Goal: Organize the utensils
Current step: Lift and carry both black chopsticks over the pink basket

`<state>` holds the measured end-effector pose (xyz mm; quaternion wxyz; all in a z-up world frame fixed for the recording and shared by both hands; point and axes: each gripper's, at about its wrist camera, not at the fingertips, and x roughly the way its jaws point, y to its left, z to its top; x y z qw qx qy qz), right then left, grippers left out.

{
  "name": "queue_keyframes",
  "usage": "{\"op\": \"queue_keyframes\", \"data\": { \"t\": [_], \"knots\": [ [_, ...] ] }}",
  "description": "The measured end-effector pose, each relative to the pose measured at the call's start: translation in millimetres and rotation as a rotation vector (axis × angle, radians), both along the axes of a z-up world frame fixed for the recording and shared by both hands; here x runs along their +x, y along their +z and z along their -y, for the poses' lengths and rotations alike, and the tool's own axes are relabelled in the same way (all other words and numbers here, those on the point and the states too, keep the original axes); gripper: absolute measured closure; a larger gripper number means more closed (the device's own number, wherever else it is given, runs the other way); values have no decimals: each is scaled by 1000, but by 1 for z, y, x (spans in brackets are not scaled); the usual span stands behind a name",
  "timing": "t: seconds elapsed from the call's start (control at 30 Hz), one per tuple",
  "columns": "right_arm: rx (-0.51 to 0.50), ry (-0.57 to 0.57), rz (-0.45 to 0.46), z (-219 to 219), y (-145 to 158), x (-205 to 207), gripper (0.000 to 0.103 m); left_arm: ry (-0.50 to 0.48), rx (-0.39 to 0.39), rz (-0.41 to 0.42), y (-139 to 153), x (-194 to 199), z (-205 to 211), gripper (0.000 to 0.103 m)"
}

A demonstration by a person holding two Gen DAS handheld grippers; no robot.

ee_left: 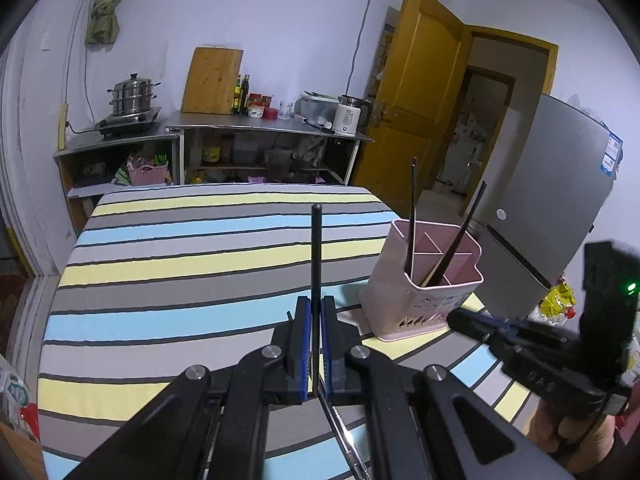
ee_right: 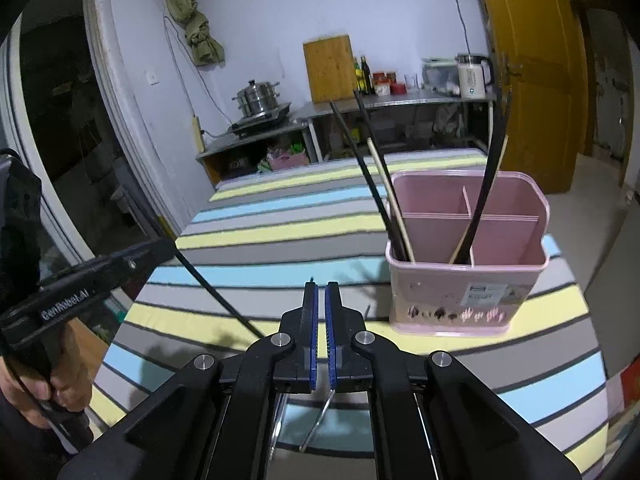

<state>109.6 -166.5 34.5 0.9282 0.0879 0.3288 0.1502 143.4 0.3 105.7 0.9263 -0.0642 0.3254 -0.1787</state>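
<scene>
My left gripper (ee_left: 316,300) is shut on a black chopstick (ee_left: 316,248) that sticks up and forward out of the jaws; its silver end shows below them. It hangs above the striped tablecloth (ee_left: 180,260), left of the pink utensil holder (ee_left: 420,300). My right gripper (ee_right: 321,286) is shut on a thin silver utensil (ee_right: 318,420), whose shaft trails below the pads with only a tiny tip above them. The pink holder (ee_right: 468,280) stands just ahead to its right, with black and wooden chopsticks (ee_right: 372,168) leaning in its front compartments. The left gripper (ee_right: 170,246) appears at the left edge, held by a hand (ee_right: 32,396).
The holder stands near the table's right edge. Behind the table runs a steel counter (ee_left: 264,124) with a steamer pot (ee_left: 132,96), a cutting board, bottles and a kettle. A grey fridge (ee_left: 560,184) and a yellow door (ee_left: 416,100) are at the right.
</scene>
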Motion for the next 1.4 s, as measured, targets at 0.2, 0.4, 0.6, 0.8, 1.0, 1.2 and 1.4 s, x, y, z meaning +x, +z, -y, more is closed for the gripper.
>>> {"op": "queue_keyframes", "data": {
  "t": [0.2,0.4,0.6,0.8,1.0,1.2,1.4],
  "knots": [
    [17,6,-103,-3,-37,12,99,10,-12,0,1,0,-8,98],
    [5,-3,-180,-10,-72,29,90,23,-26,10,4,0,-17,98],
    [-16,-16,-236,-14,-96,46,86,31,-41,13,3,-2,-25,98],
    [-50,-27,-266,-21,-109,61,86,36,-50,7,1,1,-31,98],
    [-87,-44,-301,-27,-120,72,86,41,-60,-6,-4,7,-35,98],
    [-122,-65,-301,-32,-121,82,86,41,-61,-15,-7,10,-34,99],
    [-182,-54,-302,-40,-121,93,94,41,-62,-19,-8,12,-33,98]
  ]
}}
